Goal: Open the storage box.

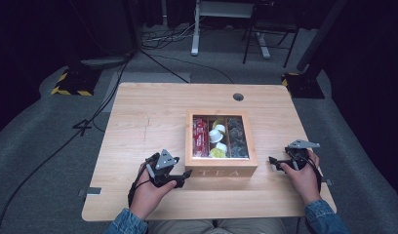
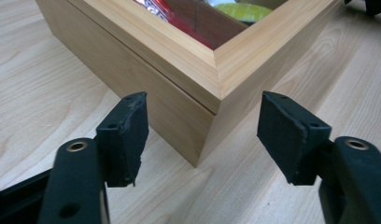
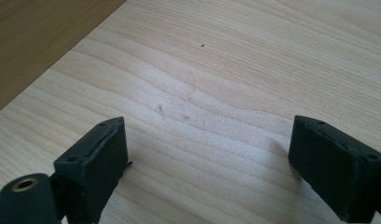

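A tea box is set on the table, nearer its front edge. The left gripper is held at its front left corner, the right gripper just right of it.

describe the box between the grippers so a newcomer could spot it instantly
On the light wooden table, look just right of centre, between the left gripper and right gripper. The tea box is square, pale wood, with three compartments seen from above and "TEA" on its near side.

Lab or studio: dark curtains, floor cables, hazard-taped stand bases.
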Demonstrator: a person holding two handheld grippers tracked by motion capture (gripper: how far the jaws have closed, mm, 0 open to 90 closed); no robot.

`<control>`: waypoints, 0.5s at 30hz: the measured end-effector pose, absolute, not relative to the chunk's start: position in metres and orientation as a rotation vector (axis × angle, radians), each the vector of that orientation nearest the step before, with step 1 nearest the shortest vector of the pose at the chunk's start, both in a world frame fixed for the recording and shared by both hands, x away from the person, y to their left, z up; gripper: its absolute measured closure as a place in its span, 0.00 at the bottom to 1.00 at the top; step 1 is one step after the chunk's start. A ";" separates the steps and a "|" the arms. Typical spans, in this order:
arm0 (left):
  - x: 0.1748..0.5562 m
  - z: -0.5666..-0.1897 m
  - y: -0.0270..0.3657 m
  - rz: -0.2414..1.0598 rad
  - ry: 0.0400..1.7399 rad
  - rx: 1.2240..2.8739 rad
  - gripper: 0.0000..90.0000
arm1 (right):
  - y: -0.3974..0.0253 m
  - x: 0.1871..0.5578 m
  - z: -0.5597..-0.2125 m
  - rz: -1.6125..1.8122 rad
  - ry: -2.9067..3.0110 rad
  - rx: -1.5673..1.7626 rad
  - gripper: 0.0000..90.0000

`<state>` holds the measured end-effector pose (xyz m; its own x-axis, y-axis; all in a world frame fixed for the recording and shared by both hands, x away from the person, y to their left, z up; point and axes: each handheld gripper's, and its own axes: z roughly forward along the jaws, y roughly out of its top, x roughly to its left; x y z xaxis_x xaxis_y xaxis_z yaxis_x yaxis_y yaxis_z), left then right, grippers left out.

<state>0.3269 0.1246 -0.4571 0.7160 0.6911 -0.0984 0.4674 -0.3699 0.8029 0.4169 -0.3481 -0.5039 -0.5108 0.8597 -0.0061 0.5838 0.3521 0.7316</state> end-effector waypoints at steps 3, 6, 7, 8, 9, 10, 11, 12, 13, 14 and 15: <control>0.327 -0.460 0.123 0.330 0.863 2.039 0.49 | -0.348 0.417 -0.504 0.965 2.230 1.265 0.13; 0.327 -0.461 0.123 0.344 0.860 2.048 0.57 | -0.348 0.417 -0.504 0.965 2.230 1.265 0.13; 0.327 -0.461 0.123 0.349 0.863 2.057 0.58 | -0.348 0.417 -0.504 0.966 2.230 1.265 0.13; 0.327 -0.461 0.123 0.345 0.862 2.062 0.61 | -0.348 0.417 -0.504 0.966 2.230 1.265 0.13; 0.326 -0.461 0.123 0.343 0.862 2.061 0.63 | -0.348 0.417 -0.504 0.966 2.230 1.265 0.13; 0.326 -0.461 0.123 0.341 0.861 2.060 0.66 | -0.348 0.417 -0.504 0.965 2.230 1.265 0.13; 0.326 -0.460 0.123 0.335 0.862 2.055 0.68 | -0.348 0.417 -0.504 0.966 2.230 1.265 0.13; 0.326 -0.460 0.124 0.339 0.855 2.053 0.70 | -0.348 0.417 -0.504 0.965 2.230 1.265 0.13; 0.325 -0.459 0.123 0.338 0.856 2.054 0.72 | -0.348 0.417 -0.504 0.965 2.230 1.265 0.13; 0.325 -0.459 0.123 0.336 0.857 2.056 0.73 | -0.348 0.417 -0.504 0.965 2.230 1.265 0.13; 0.325 -0.458 0.124 0.335 0.858 2.062 0.74 | -0.348 0.417 -0.504 0.966 2.230 1.265 0.13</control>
